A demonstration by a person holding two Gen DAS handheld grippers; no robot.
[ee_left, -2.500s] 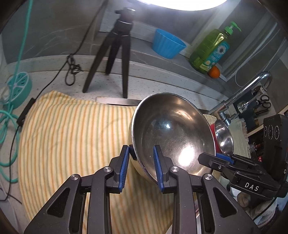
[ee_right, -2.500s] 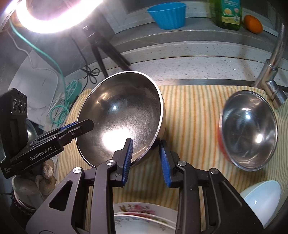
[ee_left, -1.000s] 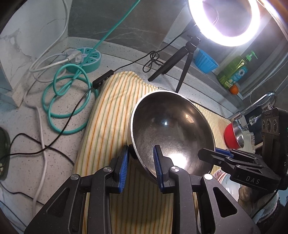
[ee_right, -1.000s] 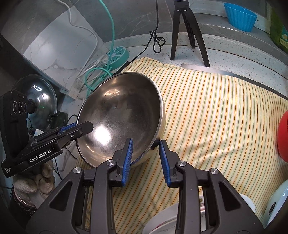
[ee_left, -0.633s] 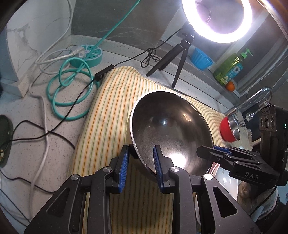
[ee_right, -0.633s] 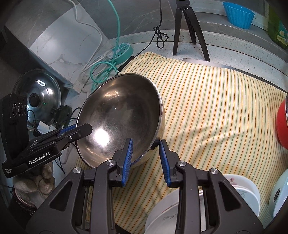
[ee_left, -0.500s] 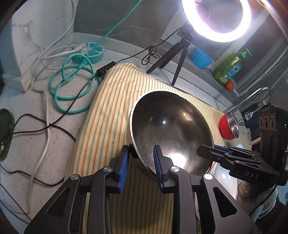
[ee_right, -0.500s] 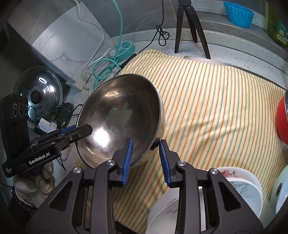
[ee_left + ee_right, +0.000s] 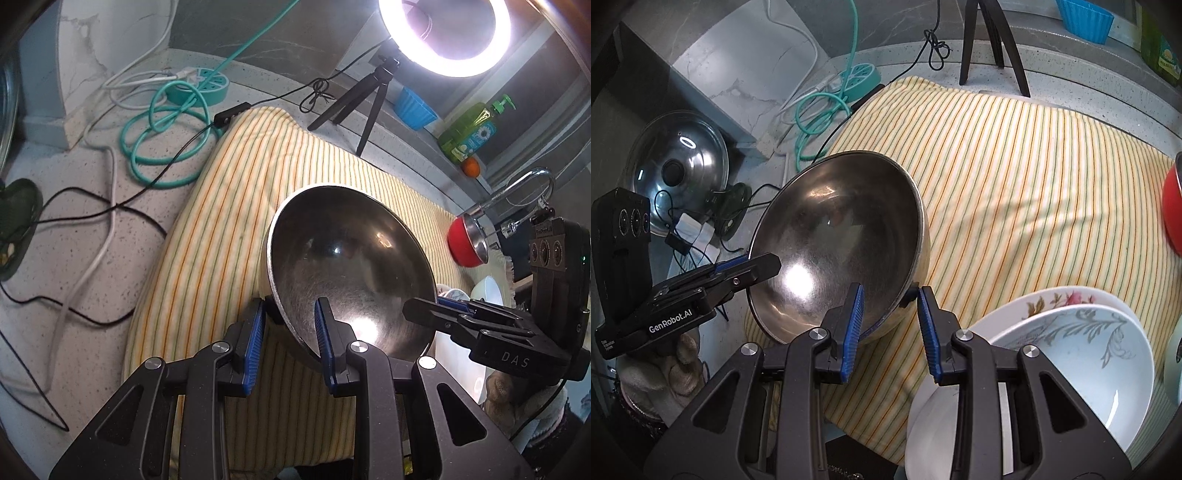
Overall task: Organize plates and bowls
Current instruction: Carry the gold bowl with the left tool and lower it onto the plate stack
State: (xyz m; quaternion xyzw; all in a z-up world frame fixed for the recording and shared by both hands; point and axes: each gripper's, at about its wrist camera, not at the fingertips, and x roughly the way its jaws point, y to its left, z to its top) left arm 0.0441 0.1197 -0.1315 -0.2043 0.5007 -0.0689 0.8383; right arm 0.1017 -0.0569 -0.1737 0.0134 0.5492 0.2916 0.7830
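The red-sided steel bowl (image 9: 1172, 206) is cut off by the right wrist view's right edge, so only a sliver shows. A white floral plate (image 9: 1067, 301) lies partly under a pale blue-white bowl (image 9: 1089, 354), whose near part is hidden behind the right claw's (image 9: 890, 321) black frame. The green soap bottle (image 9: 1161, 51) is cropped at the corner, its label unreadable. In the left wrist view the large steel bowl (image 9: 347, 258) hides the striped yellow cloth (image 9: 236, 206) beneath it.
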